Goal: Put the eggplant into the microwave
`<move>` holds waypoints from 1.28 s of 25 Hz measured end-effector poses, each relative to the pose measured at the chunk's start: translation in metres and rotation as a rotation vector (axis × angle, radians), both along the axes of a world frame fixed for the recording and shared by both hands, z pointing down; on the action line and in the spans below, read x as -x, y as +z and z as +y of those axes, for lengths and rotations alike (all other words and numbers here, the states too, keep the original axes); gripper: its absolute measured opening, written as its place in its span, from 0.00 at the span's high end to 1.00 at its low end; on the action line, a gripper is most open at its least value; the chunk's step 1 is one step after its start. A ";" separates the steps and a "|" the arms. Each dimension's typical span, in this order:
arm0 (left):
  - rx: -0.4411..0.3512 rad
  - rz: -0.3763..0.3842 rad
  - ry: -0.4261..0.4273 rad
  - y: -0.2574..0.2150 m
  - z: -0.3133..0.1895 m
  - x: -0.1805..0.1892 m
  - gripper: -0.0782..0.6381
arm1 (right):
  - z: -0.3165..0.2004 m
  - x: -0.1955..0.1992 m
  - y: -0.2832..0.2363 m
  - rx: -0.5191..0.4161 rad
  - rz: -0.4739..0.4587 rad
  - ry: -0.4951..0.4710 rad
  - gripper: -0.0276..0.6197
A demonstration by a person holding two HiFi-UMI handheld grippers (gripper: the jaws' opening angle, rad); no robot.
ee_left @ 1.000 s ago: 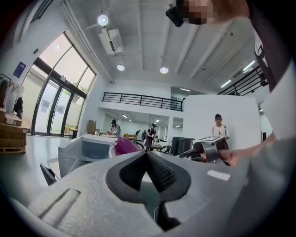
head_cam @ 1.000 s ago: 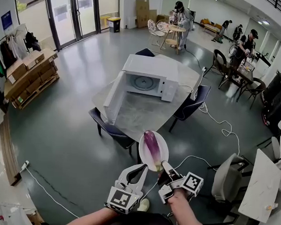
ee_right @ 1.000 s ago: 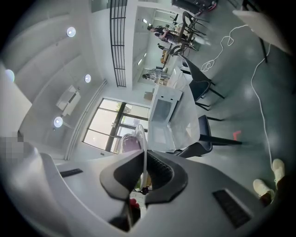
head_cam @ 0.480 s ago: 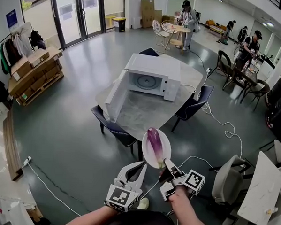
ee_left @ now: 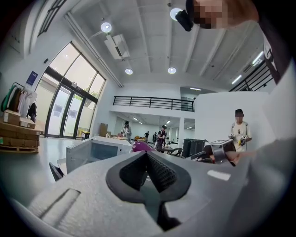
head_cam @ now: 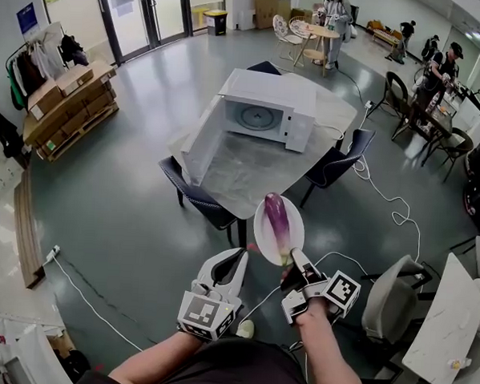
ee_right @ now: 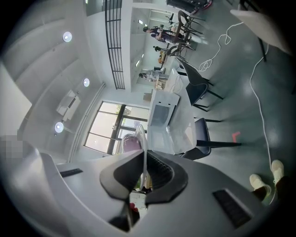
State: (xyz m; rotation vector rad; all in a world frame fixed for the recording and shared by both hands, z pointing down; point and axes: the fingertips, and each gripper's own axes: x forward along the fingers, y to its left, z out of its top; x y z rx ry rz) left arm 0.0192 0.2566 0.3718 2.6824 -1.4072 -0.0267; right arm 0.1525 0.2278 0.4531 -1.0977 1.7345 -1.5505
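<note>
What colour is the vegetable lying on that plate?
Purple. The eggplant shows best in the head view, lying on a white plate.

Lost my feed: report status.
Right hand-held gripper shut on round white plate carrying purple eggplant. Left hand-held gripper shut, empty. White microwave open ahead.

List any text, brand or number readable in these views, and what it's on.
No text can be read.
Blue sign beside the glass doors: too small to read.
Microwave: no brand legible.
Square markers: patterns only, no letters.
</note>
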 end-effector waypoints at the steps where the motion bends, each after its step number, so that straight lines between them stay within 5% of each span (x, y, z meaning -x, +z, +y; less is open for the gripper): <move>1: 0.002 -0.002 -0.001 0.000 -0.001 -0.001 0.88 | -0.002 -0.001 0.000 -0.002 -0.003 -0.002 0.92; 11: -0.001 0.009 -0.001 0.001 -0.053 0.002 0.88 | -0.054 0.014 0.003 0.010 0.003 -0.027 0.92; 32: -0.017 -0.019 0.180 0.005 -0.291 0.060 0.88 | -0.277 0.082 0.025 0.085 0.032 0.101 0.92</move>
